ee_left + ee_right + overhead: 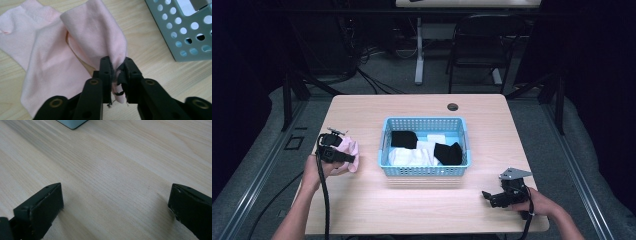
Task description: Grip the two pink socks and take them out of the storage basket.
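Note:
A pale pink sock (351,148) lies crumpled on the wooden table (422,200) at the left. My left gripper (347,155) is low over it, and in the left gripper view a fold of the pink sock (50,57) sits pinched between the two black jaws of the left gripper (117,71). The rest of the sock spreads flat on the wood. My right gripper (490,198) rests near the table's front right, and in the right gripper view the right gripper (116,205) stands wide open over bare wood with nothing between its fingers.
A blue perforated basket (424,120) stands mid-table holding black socks (404,139) and white cloth (409,156). The basket wall (180,37) is close to the right of the pink sock. A cable hole (452,106) sits near the far edge.

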`<state>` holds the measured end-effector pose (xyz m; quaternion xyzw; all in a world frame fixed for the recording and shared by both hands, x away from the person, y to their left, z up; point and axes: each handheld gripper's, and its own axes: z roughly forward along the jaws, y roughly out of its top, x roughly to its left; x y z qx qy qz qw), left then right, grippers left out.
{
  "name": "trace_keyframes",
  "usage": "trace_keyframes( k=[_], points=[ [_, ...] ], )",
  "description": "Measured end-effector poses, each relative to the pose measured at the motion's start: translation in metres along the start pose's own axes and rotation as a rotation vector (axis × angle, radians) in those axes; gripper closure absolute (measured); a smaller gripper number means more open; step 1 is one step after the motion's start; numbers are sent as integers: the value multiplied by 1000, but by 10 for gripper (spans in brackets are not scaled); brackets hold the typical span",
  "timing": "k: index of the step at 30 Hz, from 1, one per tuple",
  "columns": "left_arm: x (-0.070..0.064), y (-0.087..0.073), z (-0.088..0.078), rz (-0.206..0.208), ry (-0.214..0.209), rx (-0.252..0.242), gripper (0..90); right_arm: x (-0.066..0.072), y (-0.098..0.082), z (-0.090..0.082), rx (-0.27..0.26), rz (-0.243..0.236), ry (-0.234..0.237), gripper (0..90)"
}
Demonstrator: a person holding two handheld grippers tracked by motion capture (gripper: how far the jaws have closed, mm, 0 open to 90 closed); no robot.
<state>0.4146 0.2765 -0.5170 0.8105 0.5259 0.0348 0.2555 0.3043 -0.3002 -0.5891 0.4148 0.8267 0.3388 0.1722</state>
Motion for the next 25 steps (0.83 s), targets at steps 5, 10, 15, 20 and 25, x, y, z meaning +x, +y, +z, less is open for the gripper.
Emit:
trace_keyframes(
  k=[5, 10, 15, 20, 25],
  points=[
    [-3, -6, -11, -21, 46, -50, 442, 0, 0, 0, 0, 0, 0, 0],
    [-6, -20, -28, -13, 70, -102, 217, 0, 0, 0, 0, 0, 0, 0],
    [-8, -42, -33, -23, 97, -113, 131, 0, 0, 0, 0, 0, 0, 0],
    [-6, -68, -25, -42, 140, -91, 68, 0, 0, 0, 0, 0, 0, 0],
    [-1, -83, -13, -70, 153, -66, 1, 0, 0, 0, 0, 0, 0, 0]
  ],
)
